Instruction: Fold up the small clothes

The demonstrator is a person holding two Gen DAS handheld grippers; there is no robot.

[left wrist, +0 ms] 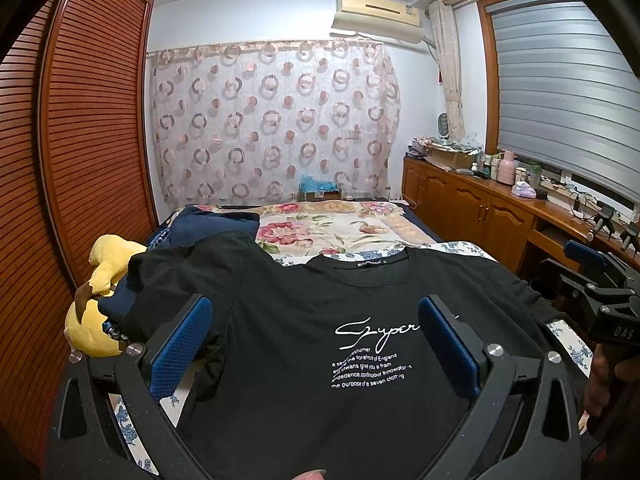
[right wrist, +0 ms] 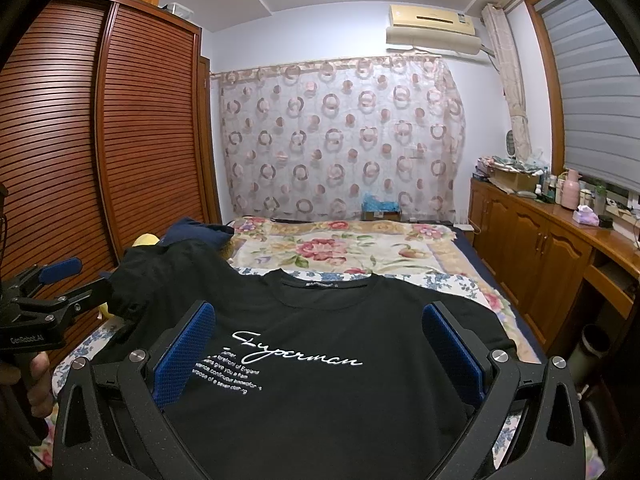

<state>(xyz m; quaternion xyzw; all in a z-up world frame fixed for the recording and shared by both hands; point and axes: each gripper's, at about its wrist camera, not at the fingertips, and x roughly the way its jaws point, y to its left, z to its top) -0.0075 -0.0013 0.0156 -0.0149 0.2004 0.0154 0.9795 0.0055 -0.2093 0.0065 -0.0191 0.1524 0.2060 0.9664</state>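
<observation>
left wrist: low, close over black printed cotton t-shirt (left wrist: pixel 320 344), facing circle-patterned sheer curtain (left wrist: pixel 276 120) | right wrist: same heading, offset right | shared: shirt, floral bedspread (right wrist: pixel 340 248), curtain

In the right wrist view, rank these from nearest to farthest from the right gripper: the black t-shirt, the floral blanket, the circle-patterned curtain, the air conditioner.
From the right gripper:
1. Black t-shirt, spread on the bed directly under the open fingers.
2. Floral blanket, beyond the collar, mid-bed.
3. Circle-patterned curtain on the far wall.
4. Air conditioner, high on that wall, right; too close to call against the curtain.
</observation>
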